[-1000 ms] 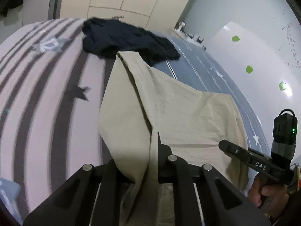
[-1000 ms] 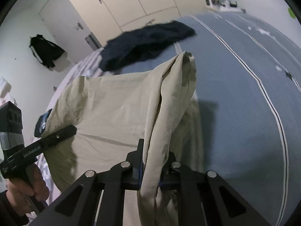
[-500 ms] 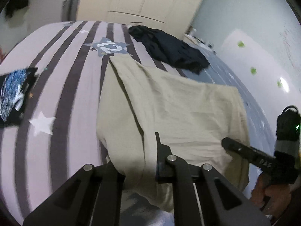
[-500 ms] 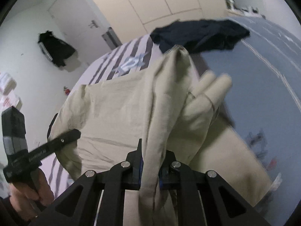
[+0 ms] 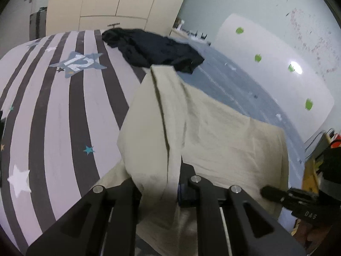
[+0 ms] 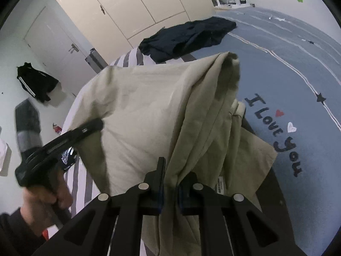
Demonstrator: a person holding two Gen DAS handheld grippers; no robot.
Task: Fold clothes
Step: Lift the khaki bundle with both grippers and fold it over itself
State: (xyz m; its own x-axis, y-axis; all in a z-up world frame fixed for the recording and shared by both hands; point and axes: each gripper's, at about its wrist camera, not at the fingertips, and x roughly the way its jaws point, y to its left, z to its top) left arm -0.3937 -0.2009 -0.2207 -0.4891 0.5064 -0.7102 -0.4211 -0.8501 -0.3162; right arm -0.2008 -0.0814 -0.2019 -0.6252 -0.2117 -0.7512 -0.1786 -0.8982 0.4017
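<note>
A beige garment hangs stretched between my two grippers above the bed; it also shows in the right wrist view. My left gripper is shut on one bunched edge of it. My right gripper is shut on the opposite bunched edge, and a lower fold with a white label hangs beneath. Each gripper shows in the other's view: the right one at lower right, the left one at left.
A dark navy garment lies crumpled at the far end of the bed, also in the right wrist view. The bedcover is striped on one side and blue with lettering on the other. Cupboards stand behind.
Both grippers have carried the beige garment back toward the near end of the bed and kept hold of it. The garment hangs more folded, with a lower flap drooping.
</note>
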